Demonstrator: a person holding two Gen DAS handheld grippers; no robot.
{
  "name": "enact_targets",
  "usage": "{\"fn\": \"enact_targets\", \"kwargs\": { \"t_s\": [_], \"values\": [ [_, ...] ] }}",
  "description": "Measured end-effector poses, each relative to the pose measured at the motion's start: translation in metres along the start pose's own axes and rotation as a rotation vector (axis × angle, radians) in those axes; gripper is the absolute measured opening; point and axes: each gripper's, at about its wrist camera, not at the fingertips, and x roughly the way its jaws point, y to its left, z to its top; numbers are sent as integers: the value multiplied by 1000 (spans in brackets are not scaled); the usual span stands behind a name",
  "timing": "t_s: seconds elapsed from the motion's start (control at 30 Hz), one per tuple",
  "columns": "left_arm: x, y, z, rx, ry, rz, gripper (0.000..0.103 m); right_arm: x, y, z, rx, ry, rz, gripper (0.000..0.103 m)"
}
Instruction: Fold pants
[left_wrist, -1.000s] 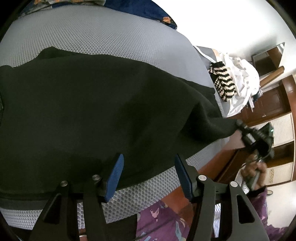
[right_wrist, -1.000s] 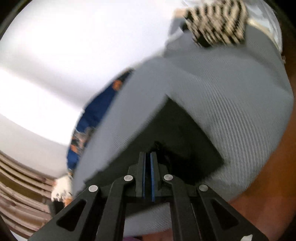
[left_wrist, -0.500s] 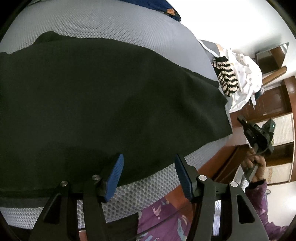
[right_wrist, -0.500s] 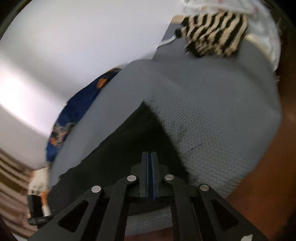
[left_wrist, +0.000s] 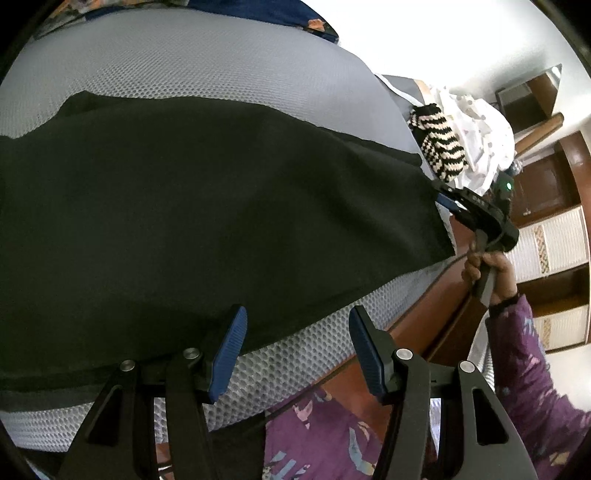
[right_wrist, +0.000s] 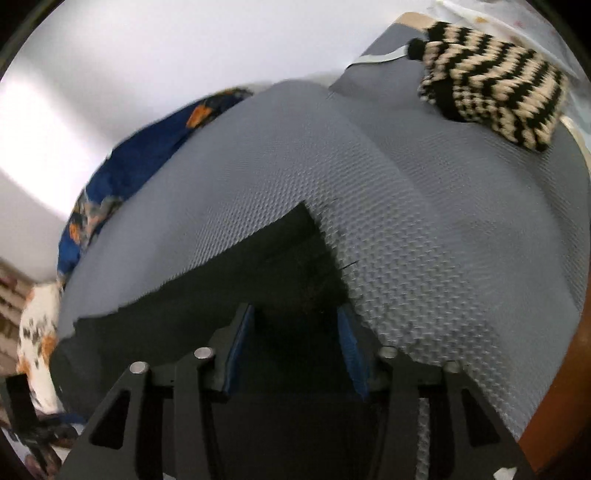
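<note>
Black pants (left_wrist: 207, 221) lie spread flat on grey mattress (left_wrist: 192, 62), w/ right gripper (right_wrist: 293, 345) jaws just opening, empty, over the far corner & left gripper (left_wrist: 295, 347) half-open, empty, at near edge, so a one-sided grab could skew the fold.

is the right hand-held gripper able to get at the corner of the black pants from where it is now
Probably yes. The right hand-held gripper has just been opening, and the black pants lie flat on the grey mesh mattress right under and ahead of its fingertips. Nothing lies between them; the striped knit item sits well off.
</note>
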Motion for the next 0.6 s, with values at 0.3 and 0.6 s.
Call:
{"fn": "enact_targets", "kwargs": {
  "t_s": [0.3,0.6],
  "values": [
    [6,2,0,-16,14,3,58,-36,20,2,-97,-219,46,6],
    [14,9,-5,-32,33,11,58,7,-1,3,-107,-188,-37,8]
  ]
}}
